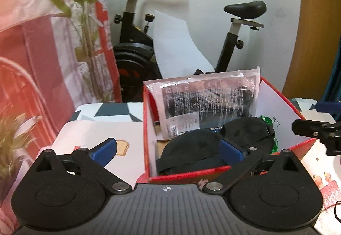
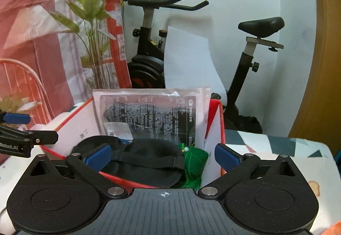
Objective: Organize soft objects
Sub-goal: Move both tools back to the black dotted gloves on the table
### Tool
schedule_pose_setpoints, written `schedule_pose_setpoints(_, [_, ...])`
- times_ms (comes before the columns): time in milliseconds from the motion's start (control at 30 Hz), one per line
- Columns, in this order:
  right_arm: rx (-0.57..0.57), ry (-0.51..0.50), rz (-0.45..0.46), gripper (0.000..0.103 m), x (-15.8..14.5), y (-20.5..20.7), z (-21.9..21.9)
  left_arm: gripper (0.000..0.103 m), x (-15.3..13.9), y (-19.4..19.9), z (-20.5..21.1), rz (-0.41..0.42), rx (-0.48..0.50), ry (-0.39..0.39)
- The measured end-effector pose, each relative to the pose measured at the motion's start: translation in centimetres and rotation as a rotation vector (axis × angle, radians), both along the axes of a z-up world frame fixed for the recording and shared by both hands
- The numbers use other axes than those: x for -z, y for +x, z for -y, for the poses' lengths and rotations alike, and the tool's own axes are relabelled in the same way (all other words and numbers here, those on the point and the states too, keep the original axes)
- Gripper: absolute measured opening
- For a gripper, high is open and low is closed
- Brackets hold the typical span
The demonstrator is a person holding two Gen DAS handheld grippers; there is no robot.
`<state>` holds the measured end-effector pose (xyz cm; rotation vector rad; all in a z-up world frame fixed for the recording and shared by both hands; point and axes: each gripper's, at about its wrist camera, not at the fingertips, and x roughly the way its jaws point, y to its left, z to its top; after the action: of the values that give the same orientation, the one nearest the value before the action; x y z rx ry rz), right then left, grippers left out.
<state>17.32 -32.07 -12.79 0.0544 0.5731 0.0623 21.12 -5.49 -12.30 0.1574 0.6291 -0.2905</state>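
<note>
We held both grippers over a red box (image 1: 191, 178) that stood on a counter (image 1: 100, 128) covered with a patterned cloth. The left gripper (image 1: 168, 151) had its blue-padded fingers (image 1: 105, 147) spread as wide as they went, with nothing between them; one pad sat outside the box's left wall and the other hung over its inside. The right gripper (image 2: 164, 155) was just as wide apart and held nothing, its fingers (image 2: 226, 156) straddling the near part of the box. In the box lay a black eye mask (image 1: 191, 149), spread flat with its strap across the top, and we saw it below and between both sets of pads, touched by neither as far as we could tell. Just beside the mask, toward the box's right side, was a small green tasselled pouch (image 2: 195, 162). Behind them a clear plastic packet (image 1: 204, 103) with dark contents and printed text leaned upright against the back of the box, its top edge above the rim. Behind the counter stood an exercise bike (image 2: 149, 47), a leafy plant (image 2: 89, 22) and a red and white curtain (image 1: 27, 43).
</note>
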Motion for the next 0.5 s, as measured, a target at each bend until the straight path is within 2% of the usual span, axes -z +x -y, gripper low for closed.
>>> schedule_pose_setpoints(300, [-0.04,0.023,-0.006,0.103,0.4,-4.9,-1.4,0.103,1.1,-4.1,-1.9,-0.026,-0.015,-0.006])
schedule_pose_setpoints(500, [-0.064,0.029,-0.047,0.103,2.5,-8.4,-2.5,0.103,3.5,-7.2,-3.1,-0.084,0.019,0.011])
